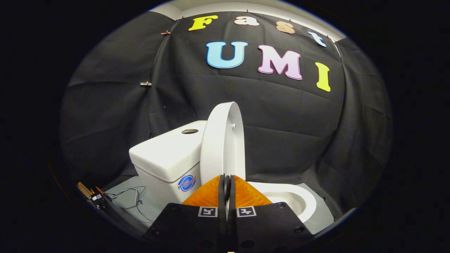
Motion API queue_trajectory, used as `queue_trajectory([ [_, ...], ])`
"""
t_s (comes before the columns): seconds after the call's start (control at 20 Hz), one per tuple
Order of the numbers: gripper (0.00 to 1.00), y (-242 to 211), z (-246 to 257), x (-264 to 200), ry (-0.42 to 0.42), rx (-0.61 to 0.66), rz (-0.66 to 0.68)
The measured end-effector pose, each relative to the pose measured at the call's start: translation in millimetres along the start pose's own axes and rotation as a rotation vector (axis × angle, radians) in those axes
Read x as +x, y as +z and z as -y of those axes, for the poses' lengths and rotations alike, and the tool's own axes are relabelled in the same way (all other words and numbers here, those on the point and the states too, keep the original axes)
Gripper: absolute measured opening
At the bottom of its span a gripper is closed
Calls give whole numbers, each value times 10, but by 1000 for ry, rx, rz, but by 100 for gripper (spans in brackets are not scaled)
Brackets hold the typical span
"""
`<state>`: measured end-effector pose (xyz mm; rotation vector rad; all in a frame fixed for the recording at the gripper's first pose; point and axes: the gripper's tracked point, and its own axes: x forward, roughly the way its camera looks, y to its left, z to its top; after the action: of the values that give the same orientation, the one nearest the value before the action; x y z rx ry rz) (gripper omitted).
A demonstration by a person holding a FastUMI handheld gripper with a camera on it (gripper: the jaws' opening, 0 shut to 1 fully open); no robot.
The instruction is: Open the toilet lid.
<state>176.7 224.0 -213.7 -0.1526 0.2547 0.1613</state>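
Observation:
A white toilet stands just beyond my fingers. Its lid (pixel 221 144) is raised upright and leans back toward the white tank (pixel 165 158). To the right of the lid the seat and bowl (pixel 291 198) lie uncovered. My gripper (pixel 227 181) is shut, its two fingers pressed together with nothing between them. The fingertips sit right in front of the lid's lower edge; whether they touch it I cannot tell.
The tank has a round flush button (pixel 190 131) on top. Thin cables (pixel 135 200) and a small device (pixel 96 198) lie on the grey floor left of the toilet. Black cloth walls close in behind and on both sides.

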Motion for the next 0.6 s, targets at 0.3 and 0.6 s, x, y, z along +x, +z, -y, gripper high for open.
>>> queue_trajectory([
  [0.3,5,-12,-71,6,12,-2,-2],
  [0.6,6,-12,-54,-10,30,13,-22],
])
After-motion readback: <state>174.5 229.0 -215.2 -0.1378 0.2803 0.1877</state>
